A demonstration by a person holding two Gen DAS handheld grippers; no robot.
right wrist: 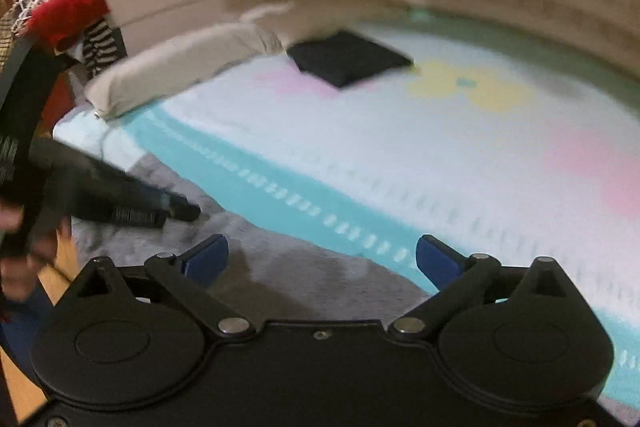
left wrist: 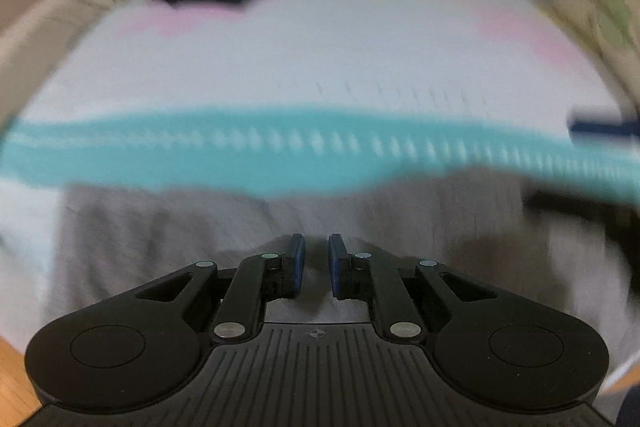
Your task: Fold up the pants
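Grey pants (left wrist: pixel 192 227) lie on a bed cover with a turquoise band (left wrist: pixel 240 155). My left gripper (left wrist: pixel 317 259) sits low over the grey cloth with its blue pads close together; a ridge of cloth rises between them. In the right wrist view the grey pants (right wrist: pixel 304 267) lie under and ahead of my right gripper (right wrist: pixel 322 257), which is wide open and empty just above the cloth. The left gripper (right wrist: pixel 176 211) shows there at the left, down on the pants. Both views are motion-blurred.
A folded dark garment (right wrist: pixel 350 61) lies far back on the white floral bed cover (right wrist: pixel 400 131). A grey pillow (right wrist: pixel 180 67) lies along the left edge. Hanging clothes (right wrist: pixel 76 15) and white furniture stand beyond it. Wooden floor (left wrist: pixel 16 375) shows at the lower left.
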